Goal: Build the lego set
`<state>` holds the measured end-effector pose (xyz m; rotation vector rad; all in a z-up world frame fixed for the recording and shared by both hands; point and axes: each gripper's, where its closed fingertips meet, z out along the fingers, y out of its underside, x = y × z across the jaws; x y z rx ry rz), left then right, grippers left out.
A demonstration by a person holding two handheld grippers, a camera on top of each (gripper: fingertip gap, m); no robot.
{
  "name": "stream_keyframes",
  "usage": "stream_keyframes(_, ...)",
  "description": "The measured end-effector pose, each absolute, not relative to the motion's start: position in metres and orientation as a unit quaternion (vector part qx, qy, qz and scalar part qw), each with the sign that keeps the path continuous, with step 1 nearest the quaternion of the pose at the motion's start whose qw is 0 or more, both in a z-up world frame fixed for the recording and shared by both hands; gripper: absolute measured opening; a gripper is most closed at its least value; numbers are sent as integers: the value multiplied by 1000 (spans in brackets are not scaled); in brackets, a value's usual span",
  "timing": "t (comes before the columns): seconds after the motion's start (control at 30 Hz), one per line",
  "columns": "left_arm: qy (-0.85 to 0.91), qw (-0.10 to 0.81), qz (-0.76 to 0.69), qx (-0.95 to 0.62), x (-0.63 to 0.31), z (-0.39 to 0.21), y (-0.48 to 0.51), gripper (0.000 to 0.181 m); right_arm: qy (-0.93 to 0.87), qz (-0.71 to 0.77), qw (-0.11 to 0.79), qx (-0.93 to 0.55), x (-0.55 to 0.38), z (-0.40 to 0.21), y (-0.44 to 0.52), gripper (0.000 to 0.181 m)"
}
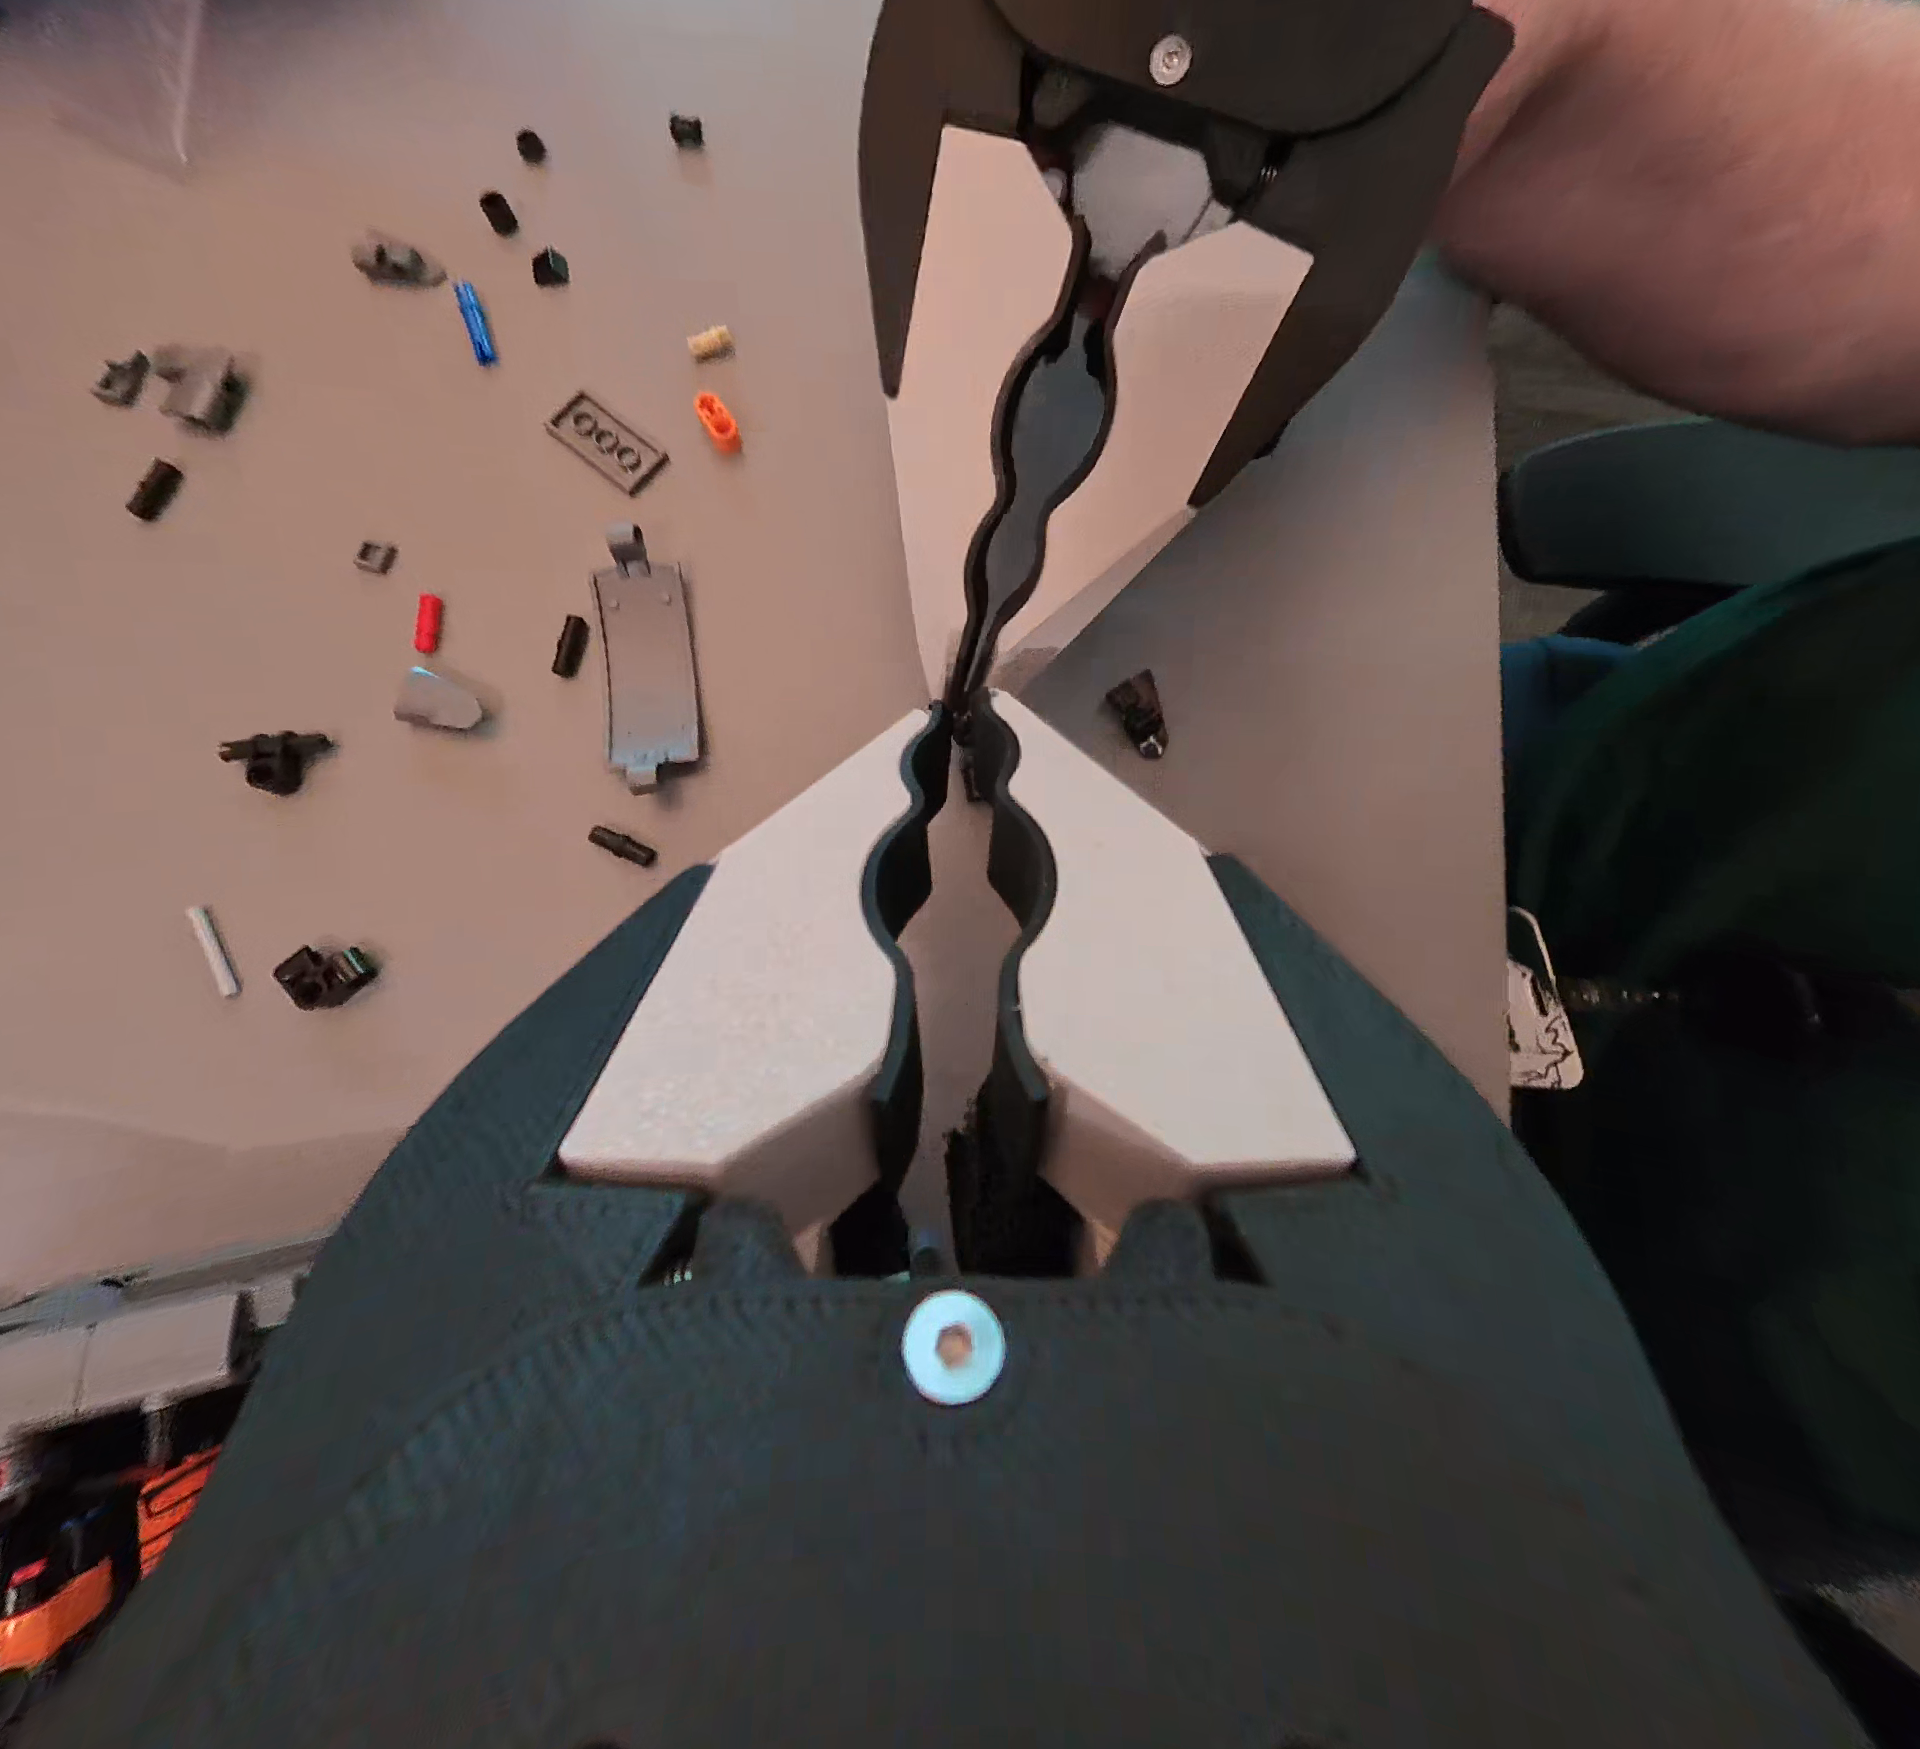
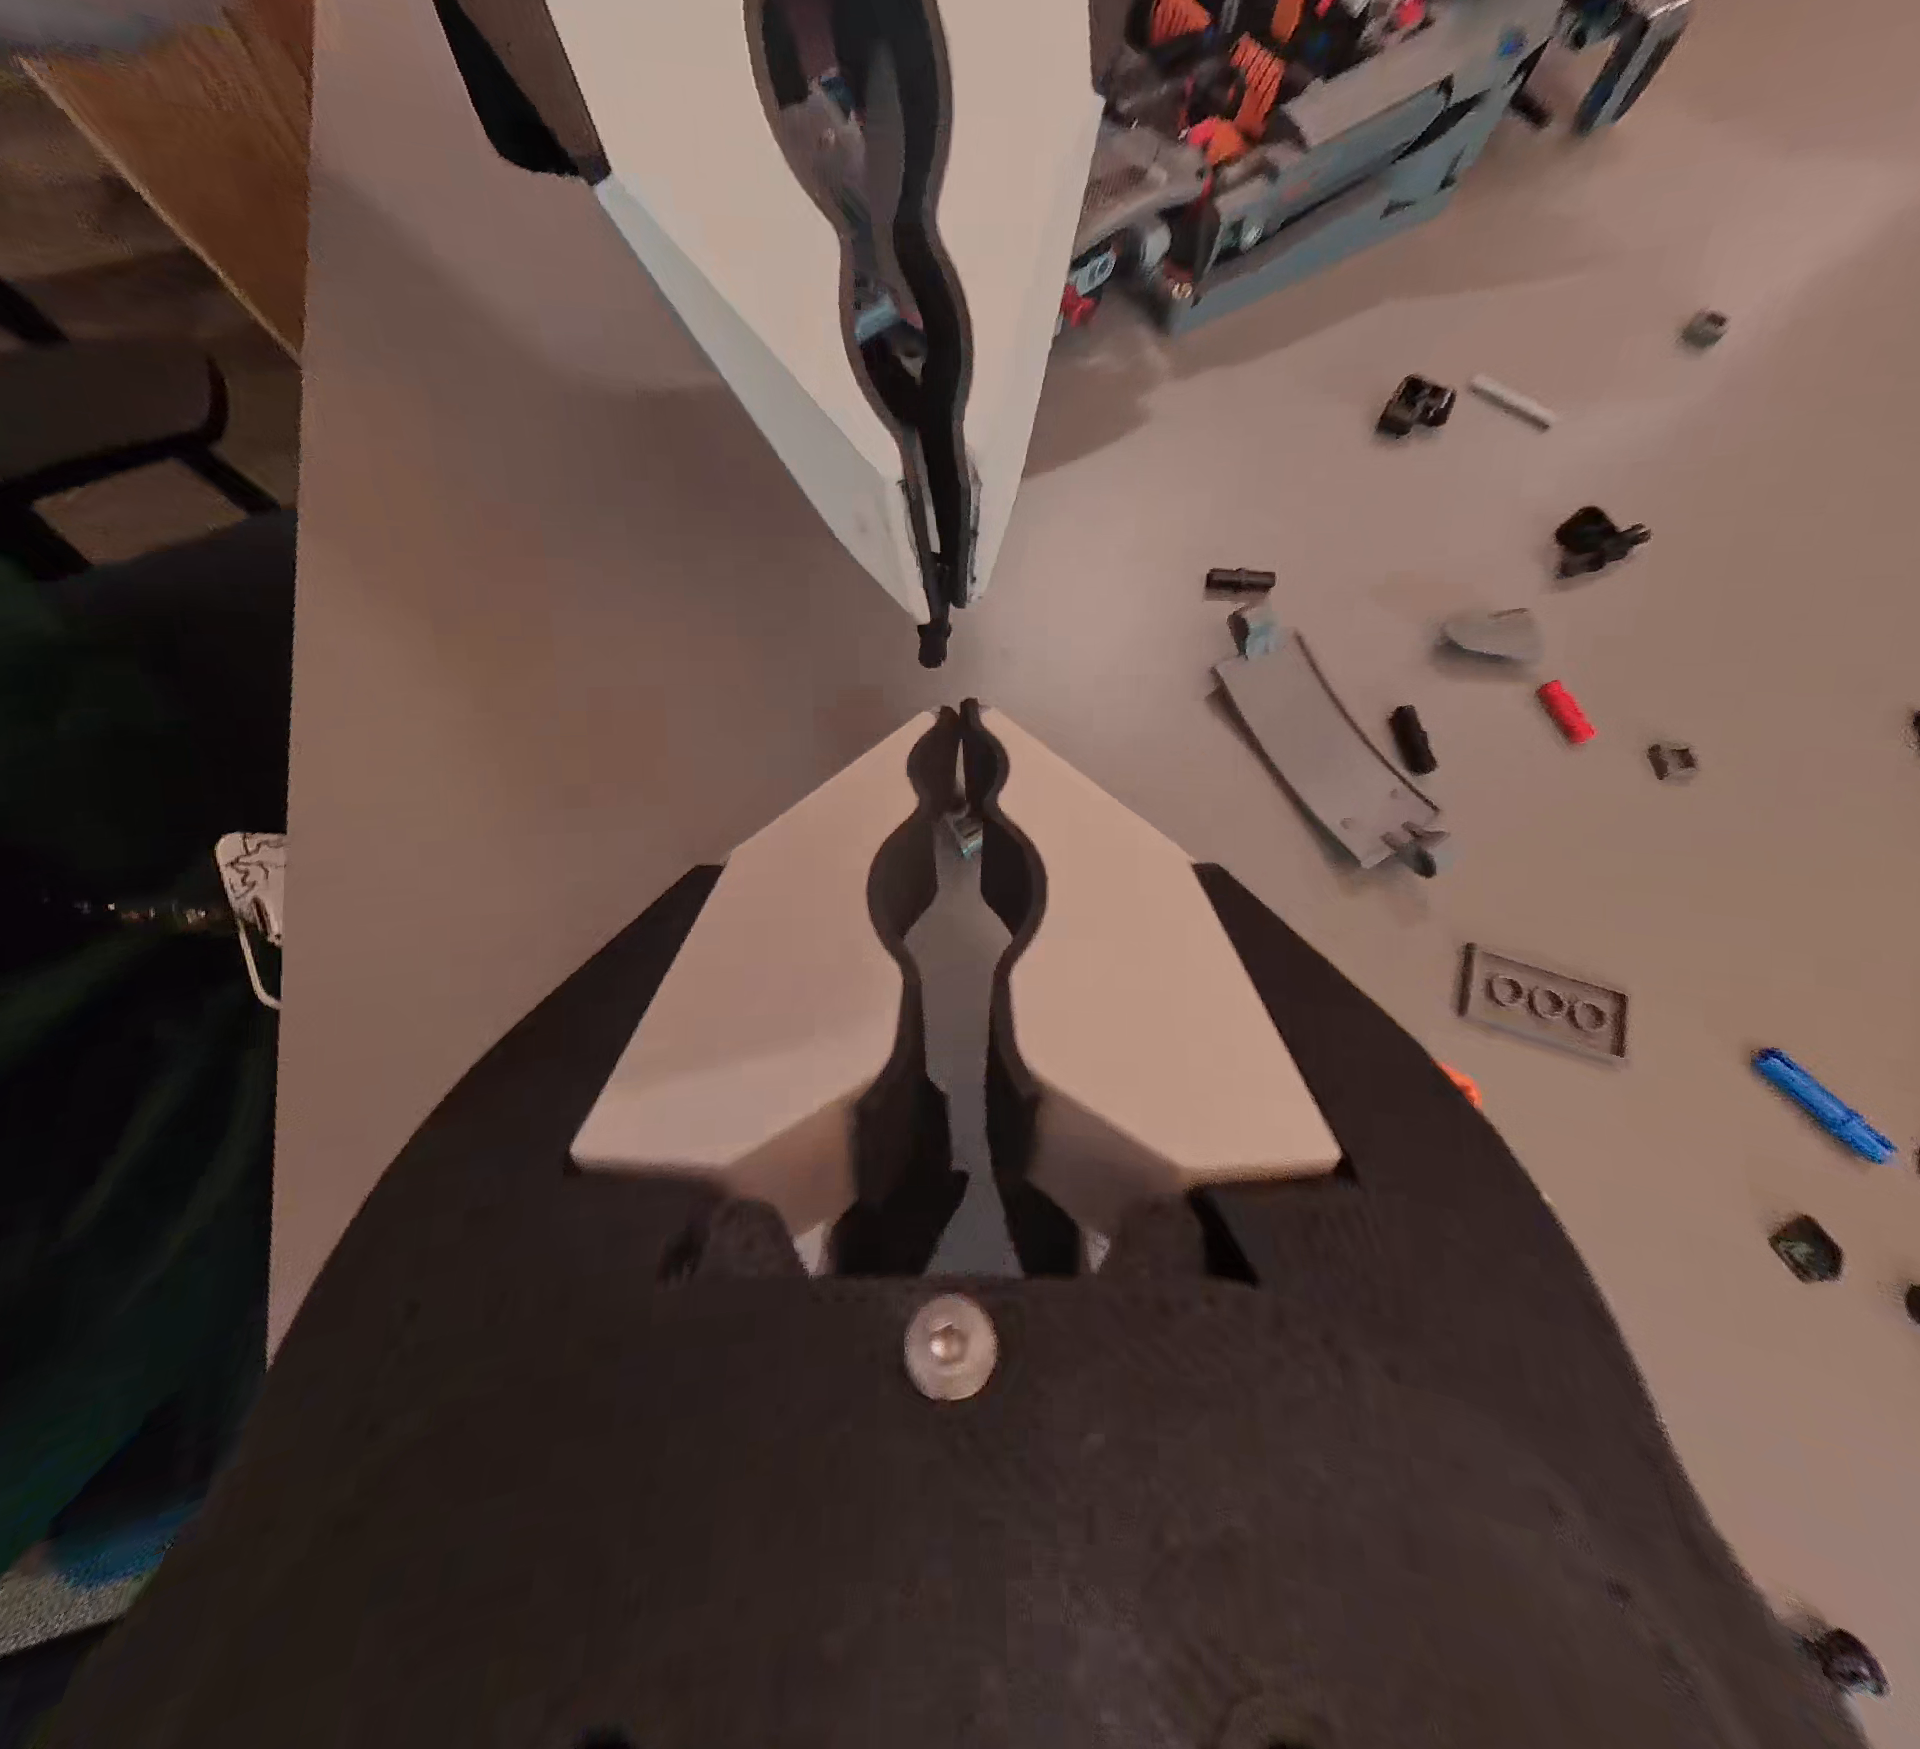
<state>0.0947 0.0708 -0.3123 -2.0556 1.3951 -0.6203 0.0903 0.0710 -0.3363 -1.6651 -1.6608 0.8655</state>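
2 wrist views, facing, close, shared table (image 1: pixel 312 868)

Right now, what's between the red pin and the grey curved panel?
A small black connector, between red pin and grey curved panel; both wrist views show it.

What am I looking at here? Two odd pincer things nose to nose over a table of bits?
Those are two hand-held grippers; a person squeezes one in each hand. Each picture comes from a camera on one gripper, looking along its fingers. The left gripper and right gripper meet tip to tip above the table. The left one pinches a small black pin; the right holds a small grey piece. Loose Lego lies around: a curved grey panel, a blue axle, and a half-built model.
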Motion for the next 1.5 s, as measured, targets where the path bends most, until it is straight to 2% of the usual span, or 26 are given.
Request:
stream_keyframes(0.53,550,214,-193,-783,99,-354,60,1,-669,292,282,-623,93,-362,67,0)
stream_keyframes(0.97,538,244,-203,-781,103,-350,62,1,-672,287,284,-621,96,-362,63,0)
stream_keyframes(1.2,502,284,-255,-776,107,-332,66,1,-646,305,297,-633,97,-350,59,12)
stream_keyframes(1.5,489,287,-274,-777,109,-326,65,1,-599,346,307,-653,92,-338,61,2)
